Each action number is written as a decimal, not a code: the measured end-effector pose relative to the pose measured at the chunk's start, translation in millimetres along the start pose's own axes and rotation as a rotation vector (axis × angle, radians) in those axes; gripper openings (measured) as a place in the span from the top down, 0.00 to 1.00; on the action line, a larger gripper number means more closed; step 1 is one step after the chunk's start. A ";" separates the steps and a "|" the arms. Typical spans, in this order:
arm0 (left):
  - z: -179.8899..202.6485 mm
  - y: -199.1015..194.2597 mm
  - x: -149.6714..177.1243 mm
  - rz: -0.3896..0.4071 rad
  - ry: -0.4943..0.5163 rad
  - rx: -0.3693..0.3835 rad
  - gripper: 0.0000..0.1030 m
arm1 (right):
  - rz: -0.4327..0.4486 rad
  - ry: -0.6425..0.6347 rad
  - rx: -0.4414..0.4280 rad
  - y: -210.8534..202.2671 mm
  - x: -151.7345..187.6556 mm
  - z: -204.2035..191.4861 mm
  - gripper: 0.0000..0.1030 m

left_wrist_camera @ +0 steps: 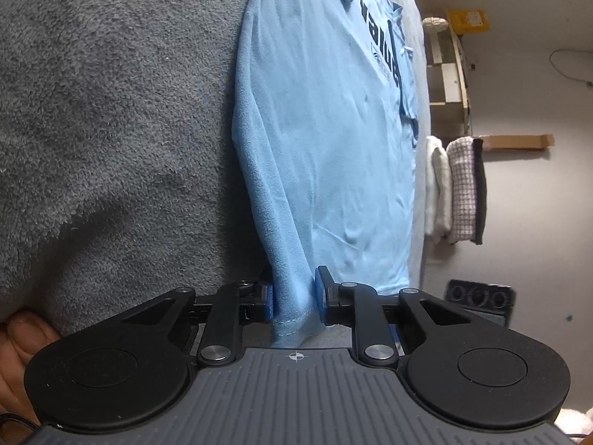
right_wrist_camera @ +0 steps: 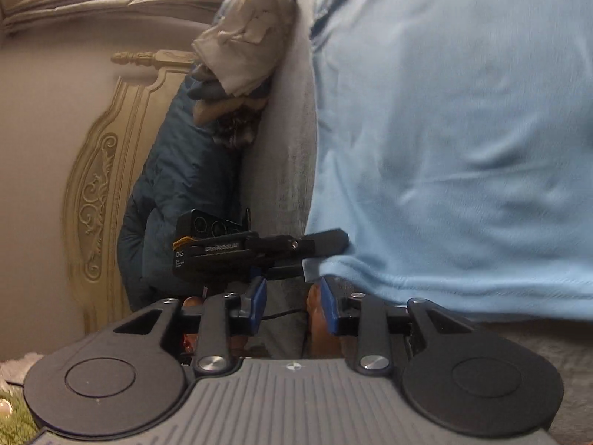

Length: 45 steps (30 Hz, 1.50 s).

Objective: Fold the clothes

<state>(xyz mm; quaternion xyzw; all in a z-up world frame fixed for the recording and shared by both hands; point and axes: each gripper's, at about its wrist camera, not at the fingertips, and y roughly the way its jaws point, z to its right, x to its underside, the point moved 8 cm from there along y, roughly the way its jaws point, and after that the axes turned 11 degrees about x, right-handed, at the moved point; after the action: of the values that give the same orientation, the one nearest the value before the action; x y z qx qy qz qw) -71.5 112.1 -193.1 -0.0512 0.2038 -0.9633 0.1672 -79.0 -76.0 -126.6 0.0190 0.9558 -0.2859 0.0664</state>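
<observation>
Left claw (left_wrist_camera: 293, 298) clamps the hem of the soft, limp blue shirt (left_wrist_camera: 326, 141), lower centre; right claw (right_wrist_camera: 292, 302) stands apart, empty. Grip hems.

I'm seeing soft, matt cloth in the light blue shirt (left_wrist_camera: 326, 141), finely creased, lying on a grey blanket (left_wrist_camera: 111, 111) that's looking plush and fuzzy. My left gripper (left_wrist_camera: 292, 298) is showing matt black plastic arms, shiny metal rivets and a ribbed grey body. The headboard (right_wrist_camera: 100, 185) is looking like carved, painted wood.
</observation>
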 end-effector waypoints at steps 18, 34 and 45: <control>-2.8 3.6 9.1 -0.089 0.128 -0.162 0.81 | 0.523 0.211 0.750 -254.3 -62.8 224.3 0.63; 7.9 5.6 15.9 -0.105 0.226 -0.219 0.94 | 0.455 0.221 0.666 -241.4 -6.4 204.8 0.96; 40.2 -16.9 31.9 -0.190 0.399 -0.287 0.98 | 0.474 0.130 0.811 -248.7 9.3 165.6 0.98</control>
<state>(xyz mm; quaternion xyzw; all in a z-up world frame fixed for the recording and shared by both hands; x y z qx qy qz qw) -99.9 100.6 -148.6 0.0977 0.3618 -0.9268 0.0235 -87.5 -374.8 -129.7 0.2788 0.7385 -0.6113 0.0572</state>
